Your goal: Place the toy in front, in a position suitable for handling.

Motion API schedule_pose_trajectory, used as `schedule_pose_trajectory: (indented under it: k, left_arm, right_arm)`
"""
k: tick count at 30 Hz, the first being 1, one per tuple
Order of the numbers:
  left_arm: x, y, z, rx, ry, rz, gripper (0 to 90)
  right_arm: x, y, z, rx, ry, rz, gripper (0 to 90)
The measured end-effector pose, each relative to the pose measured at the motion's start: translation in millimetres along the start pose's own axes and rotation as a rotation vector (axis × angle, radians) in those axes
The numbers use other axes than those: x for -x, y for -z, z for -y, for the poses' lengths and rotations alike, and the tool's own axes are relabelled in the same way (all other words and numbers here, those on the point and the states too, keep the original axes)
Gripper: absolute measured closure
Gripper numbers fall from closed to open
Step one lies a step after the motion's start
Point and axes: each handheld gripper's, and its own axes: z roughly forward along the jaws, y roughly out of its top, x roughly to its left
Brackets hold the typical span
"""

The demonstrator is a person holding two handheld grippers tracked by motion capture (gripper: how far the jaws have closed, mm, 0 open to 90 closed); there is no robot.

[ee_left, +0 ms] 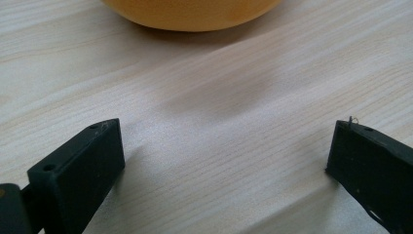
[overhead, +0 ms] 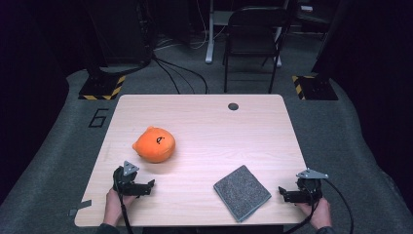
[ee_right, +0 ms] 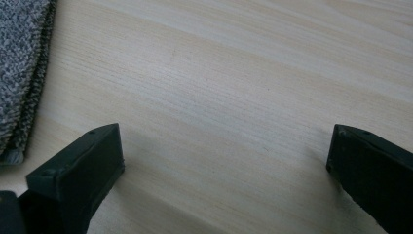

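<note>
The left gripper (overhead: pixel 146 186) rests on the table (overhead: pixel 204 126) with its jaws wide and empty, the orange plush toy (overhead: pixel 154 145) just ahead of it; the right gripper (overhead: pixel 284 194) lies likewise spread and empty, the folded grey cloth (overhead: pixel 241 192) just beside its tips.

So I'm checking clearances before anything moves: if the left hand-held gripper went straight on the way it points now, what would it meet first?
Probably the orange plush toy. The left hand-held gripper has open jaws over bare table, and the toy lies ahead of them in its own view, though its exact heading is hard to judge.
</note>
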Motion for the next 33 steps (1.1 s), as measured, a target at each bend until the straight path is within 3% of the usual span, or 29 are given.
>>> schedule_pose_trajectory:
  k: [17, 22, 26, 33]
  left_arm:
    - [0.2, -0.2, -0.2, 0.002, 0.003, -0.002, 0.1]
    - [0.3, -0.4, -0.2, 0.004, 0.002, -0.002, 0.1]
    - [0.3, -0.6, -0.2, 0.005, 0.002, -0.002, 0.1]
    - [0.3, -0.6, -0.2, 0.005, 0.003, -0.002, 0.1]
  right_arm:
    - [-1.1, -0.1, -0.7, -0.001, -0.015, 0.008, 0.0]
    - [-1.7, 1.9, -2.1, -0.028, -0.010, 0.005, 0.0]
    - [-9.1, 9.8, -10.3, -0.008, -0.001, 0.004, 0.0]
    - [-28.7, 30.4, -27.7, 0.032, 0.057, -0.028, 0.0]
